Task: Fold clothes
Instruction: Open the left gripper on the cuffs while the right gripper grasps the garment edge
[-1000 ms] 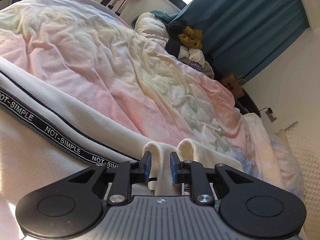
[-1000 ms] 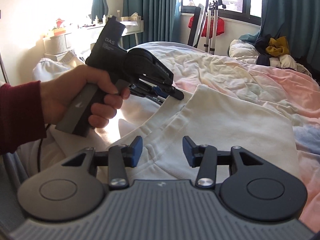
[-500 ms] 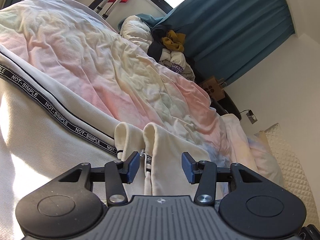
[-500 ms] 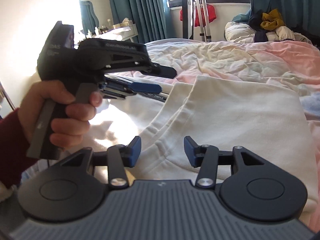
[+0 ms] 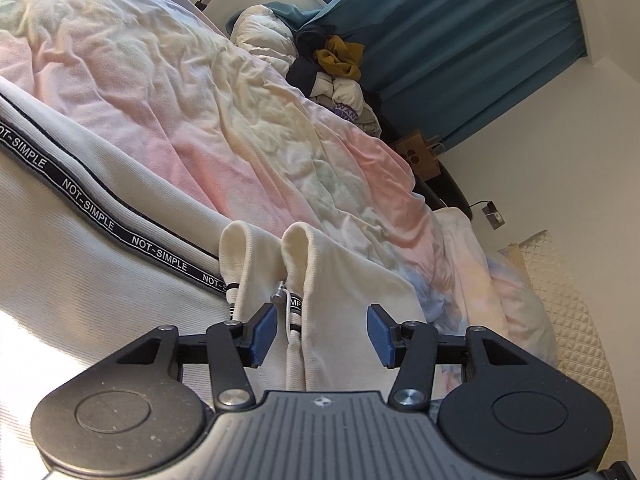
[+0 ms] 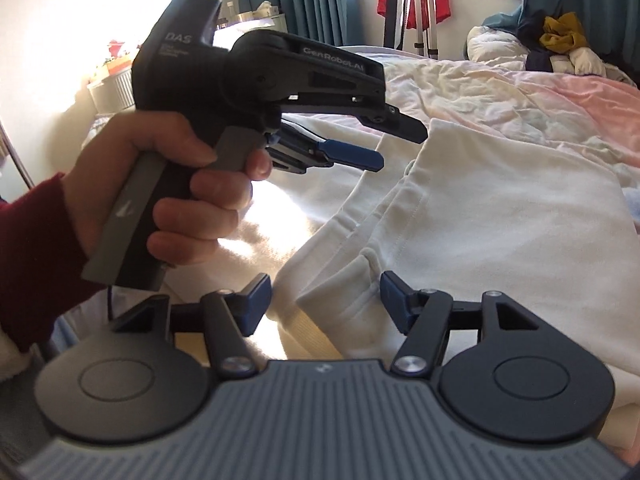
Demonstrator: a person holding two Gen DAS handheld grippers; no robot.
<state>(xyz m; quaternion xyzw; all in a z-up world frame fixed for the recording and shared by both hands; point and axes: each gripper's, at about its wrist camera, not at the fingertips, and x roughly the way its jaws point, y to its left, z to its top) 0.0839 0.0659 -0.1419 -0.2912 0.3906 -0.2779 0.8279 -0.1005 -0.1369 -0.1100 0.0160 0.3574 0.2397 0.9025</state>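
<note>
A cream garment (image 5: 344, 280) with a black "NOT-SIMPLE" band (image 5: 96, 216) lies folded on the bed. Two rounded cream folds (image 5: 256, 248) with a metal-tipped drawstring stand just ahead of my left gripper (image 5: 322, 334), which is open with cloth lying between its blue pads. In the right wrist view the same cream garment (image 6: 500, 208) spreads over the bed. My right gripper (image 6: 326, 300) is open over its near folded edge. The left gripper (image 6: 376, 144), held by a hand (image 6: 172, 184) in a dark red sleeve, hovers above the garment's left edge.
A pastel pink and yellow duvet (image 5: 224, 112) covers the bed. A pile of clothes (image 5: 332, 64) sits at the far end before teal curtains (image 5: 460, 40). A tripod and red cloth (image 6: 416, 4) stand by the window. A dresser (image 6: 112, 80) lies left.
My left gripper has let go of the cream fold and opened wide, then drawn back and lifted off the garment. The right gripper stayed open and moved slightly.
</note>
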